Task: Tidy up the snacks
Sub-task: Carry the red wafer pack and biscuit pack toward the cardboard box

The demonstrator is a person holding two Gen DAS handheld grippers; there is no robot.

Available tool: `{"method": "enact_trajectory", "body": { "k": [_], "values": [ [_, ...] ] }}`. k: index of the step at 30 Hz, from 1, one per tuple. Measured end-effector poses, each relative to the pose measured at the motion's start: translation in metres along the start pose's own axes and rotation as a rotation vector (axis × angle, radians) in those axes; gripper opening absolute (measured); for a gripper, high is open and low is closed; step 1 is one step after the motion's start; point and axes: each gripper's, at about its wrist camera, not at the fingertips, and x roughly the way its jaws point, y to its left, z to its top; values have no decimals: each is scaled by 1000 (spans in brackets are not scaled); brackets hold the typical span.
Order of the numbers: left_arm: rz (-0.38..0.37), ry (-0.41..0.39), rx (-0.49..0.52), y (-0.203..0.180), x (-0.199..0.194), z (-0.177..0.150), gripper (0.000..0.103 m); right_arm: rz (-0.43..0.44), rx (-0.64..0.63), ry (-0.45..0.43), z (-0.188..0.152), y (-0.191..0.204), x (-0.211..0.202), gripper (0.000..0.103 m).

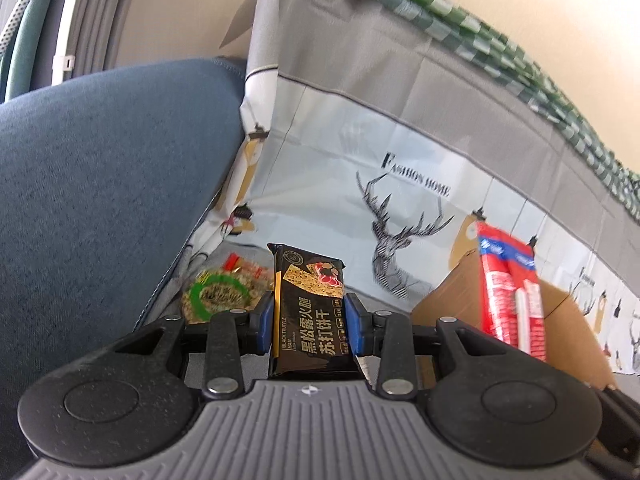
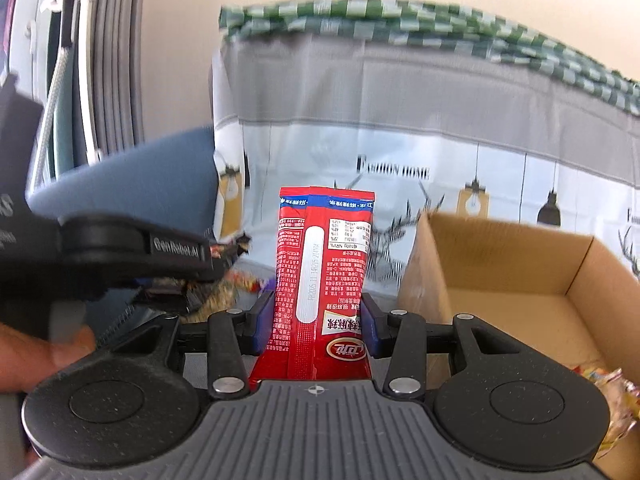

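My left gripper [image 1: 310, 322] is shut on a black cracker packet [image 1: 308, 312] with gold print, held upright between the blue pads. Behind it lies a round snack with a green ring label [image 1: 218, 294]. The red snack packet [image 1: 512, 292] shows at the right of the left wrist view, over the cardboard box [image 1: 572, 328]. My right gripper [image 2: 318, 320] is shut on that red packet [image 2: 324, 264], upright, its back label facing me. The open cardboard box [image 2: 520, 276] stands right of it, a colourful wrapper [image 2: 612, 396] inside at its near right. The left gripper's body [image 2: 132, 256] shows at the left, a hand [image 2: 32, 356] below it.
A blue cushion [image 1: 104, 200] rises on the left. A large fabric storage bag with deer print [image 1: 400, 168] and a green checked cloth [image 1: 500, 52] on top stands behind everything. Loose snacks [image 2: 236, 280] lie on the grey surface between the cushion and the box.
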Motion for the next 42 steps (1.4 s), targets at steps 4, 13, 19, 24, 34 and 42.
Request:
{"method": "enact_trajectory", "body": {
  "k": [4, 13, 19, 24, 34, 42],
  "values": [
    [-32, -33, 13, -8, -8, 3, 39, 1, 7, -38, 13, -8, -16, 45],
    [-91, -61, 39, -30, -15, 4, 39, -50, 25, -83, 25, -44, -32, 45],
    [-120, -83, 63, -49, -19, 2, 39, -92, 36, -98, 23, -69, -38, 45],
    [-166, -119, 77, -67, -24, -2, 39, -136, 47, -112, 20, -93, -41, 45],
    [-304, -173, 103, -118, -34, -15, 39, -242, 66, -117, 12, -139, -46, 45],
    [-404, -174, 161, -153, -41, -32, 39, -287, 74, -115, 6, -156, -48, 45]
  ]
}}
